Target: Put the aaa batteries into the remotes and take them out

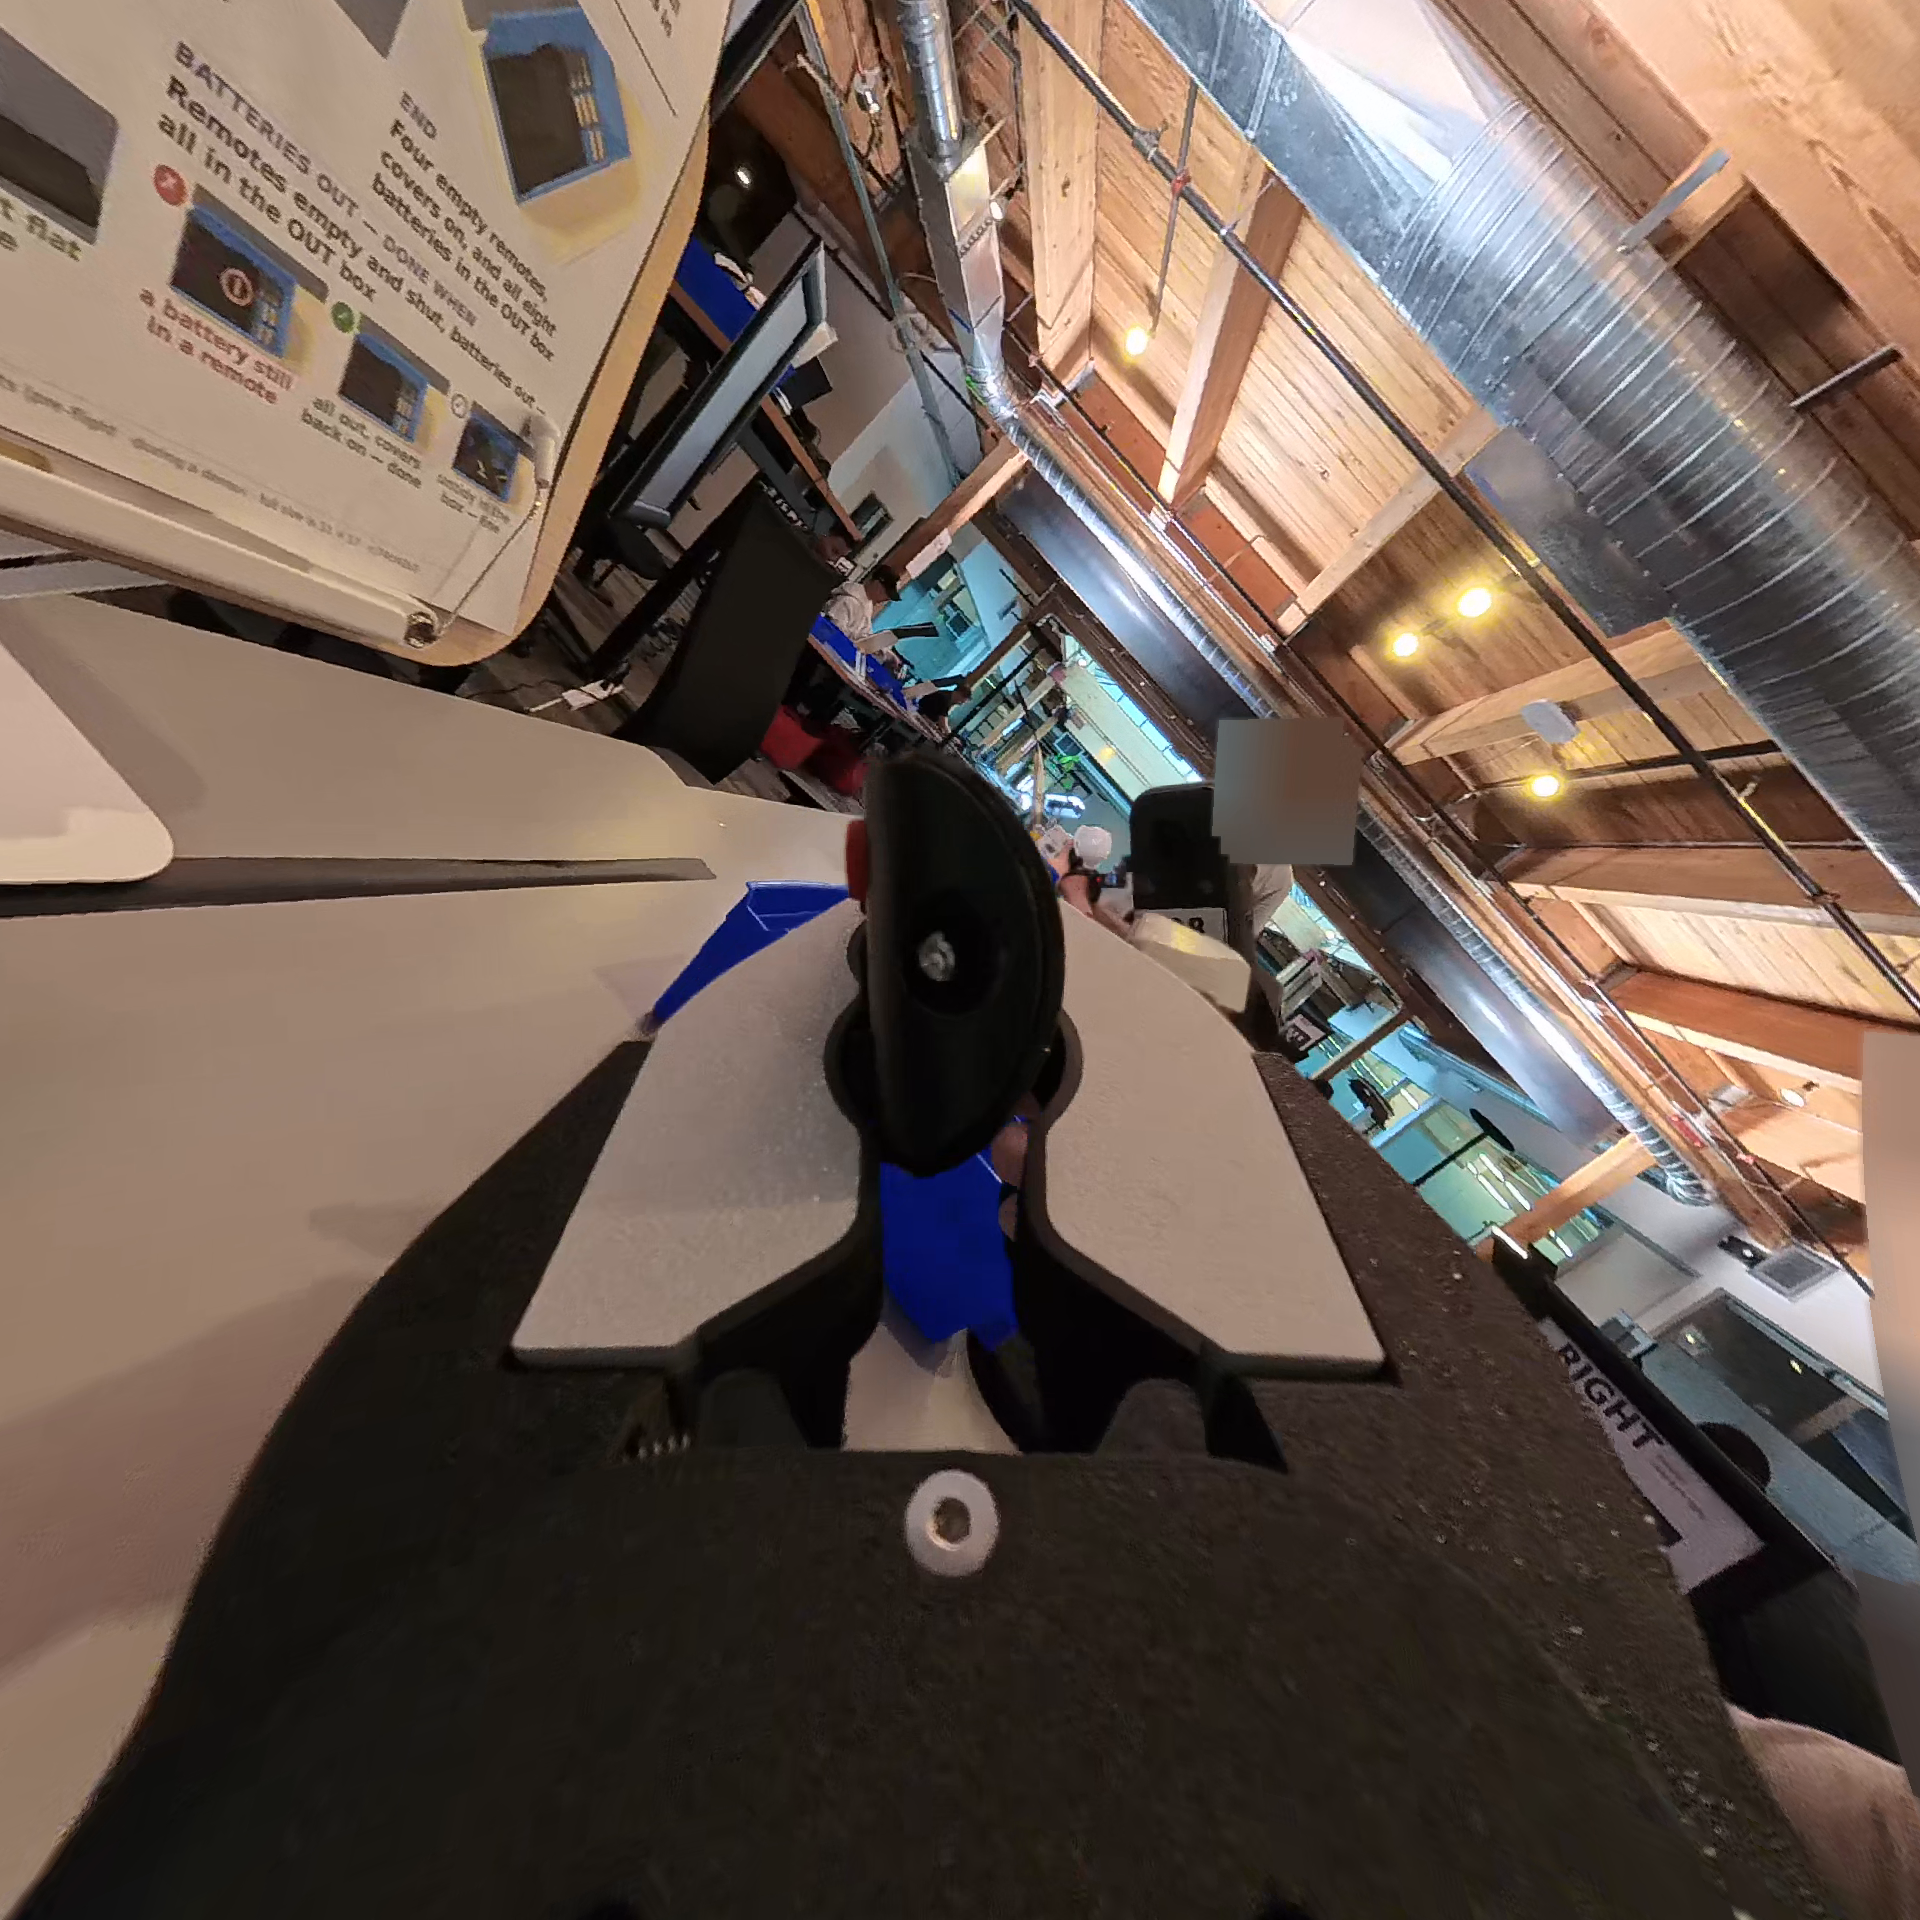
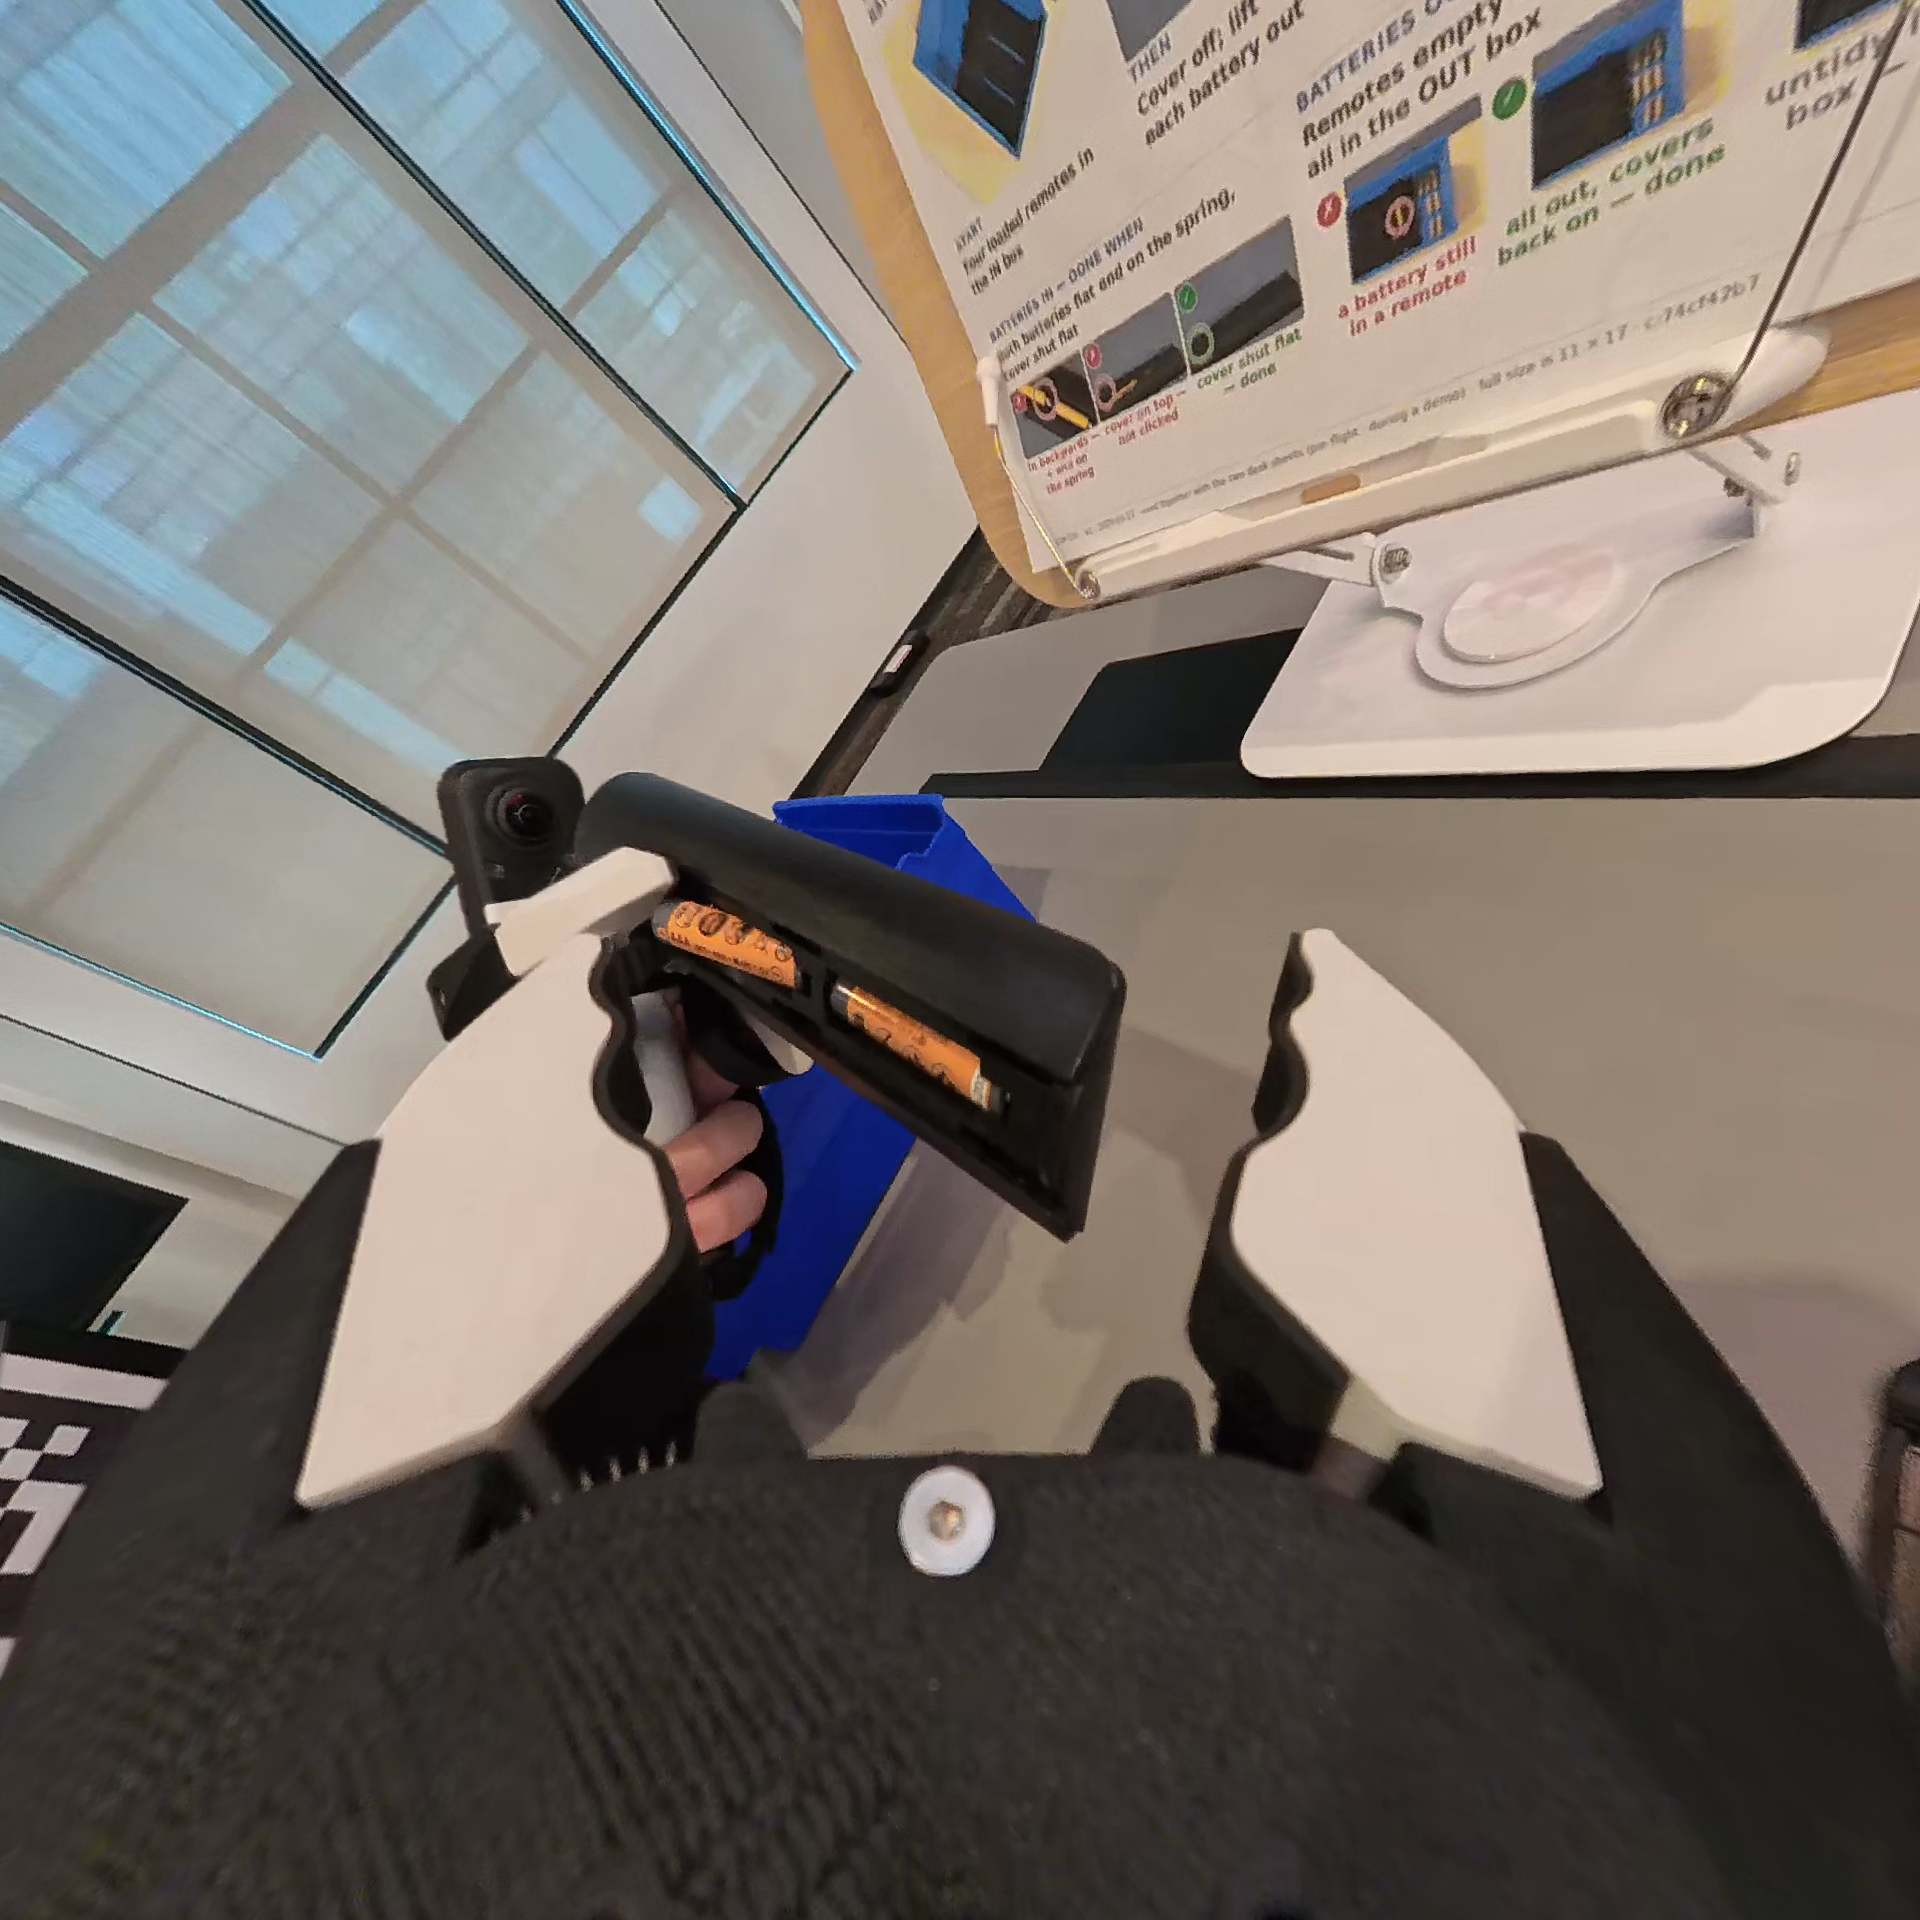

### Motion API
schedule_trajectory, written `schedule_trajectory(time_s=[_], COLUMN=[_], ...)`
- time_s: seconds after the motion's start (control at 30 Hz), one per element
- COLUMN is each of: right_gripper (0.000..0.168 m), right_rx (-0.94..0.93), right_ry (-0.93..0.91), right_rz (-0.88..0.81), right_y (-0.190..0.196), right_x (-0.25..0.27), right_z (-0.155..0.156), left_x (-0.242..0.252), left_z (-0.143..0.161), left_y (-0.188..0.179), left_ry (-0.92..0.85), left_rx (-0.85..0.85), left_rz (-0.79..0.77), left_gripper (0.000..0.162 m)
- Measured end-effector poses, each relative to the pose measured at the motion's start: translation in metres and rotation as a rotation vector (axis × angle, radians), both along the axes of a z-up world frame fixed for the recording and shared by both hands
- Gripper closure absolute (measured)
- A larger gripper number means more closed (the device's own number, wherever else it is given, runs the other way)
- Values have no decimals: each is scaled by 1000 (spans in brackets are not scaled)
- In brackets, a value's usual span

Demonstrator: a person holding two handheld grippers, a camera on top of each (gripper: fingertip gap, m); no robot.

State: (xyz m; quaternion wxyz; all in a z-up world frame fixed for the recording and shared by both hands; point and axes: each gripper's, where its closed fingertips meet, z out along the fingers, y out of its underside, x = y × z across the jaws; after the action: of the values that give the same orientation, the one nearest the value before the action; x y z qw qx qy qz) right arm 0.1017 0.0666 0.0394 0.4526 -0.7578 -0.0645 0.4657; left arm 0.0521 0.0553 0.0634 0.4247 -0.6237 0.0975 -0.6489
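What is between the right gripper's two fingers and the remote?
Nothing: in the right wrist view the open right gripper has only bare air up to the remote, held by the left gripper.

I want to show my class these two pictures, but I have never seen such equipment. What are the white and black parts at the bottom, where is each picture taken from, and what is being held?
No robot here: a person holds a hand-held gripper in each hand, and each carries a camera looking along its two white fingers.

One picture is from the left gripper, which is shut on a black remote, seen end-on.

The other is from the right gripper, open and empty. It shows the same remote held up by the left gripper, cover off, with two orange batteries inside.

Behind it, a blue box stands on the grey table. An instruction sheet sits on a white stand.
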Motion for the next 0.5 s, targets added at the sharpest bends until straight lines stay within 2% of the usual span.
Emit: schedule_trajectory(time_s=[0.03, 0.3, 0.5], right_gripper=[52, 56, 59], right_rx=[16, 177, 281], right_ry=[8, 98, 24], right_rz=[-4, -43, -77], right_y=[-1, -14, -22], right_x=[2, 34, 52], right_z=[3, 39, 50], left_x=[1, 5, 5], left_z=[1, 22, 21], left_y=[-2, -21, -21], left_ry=[3, -11, -28], left_rx=[11, 133, 122], left_rz=[-17, -122, -144], left_gripper=[137, 137, 137])
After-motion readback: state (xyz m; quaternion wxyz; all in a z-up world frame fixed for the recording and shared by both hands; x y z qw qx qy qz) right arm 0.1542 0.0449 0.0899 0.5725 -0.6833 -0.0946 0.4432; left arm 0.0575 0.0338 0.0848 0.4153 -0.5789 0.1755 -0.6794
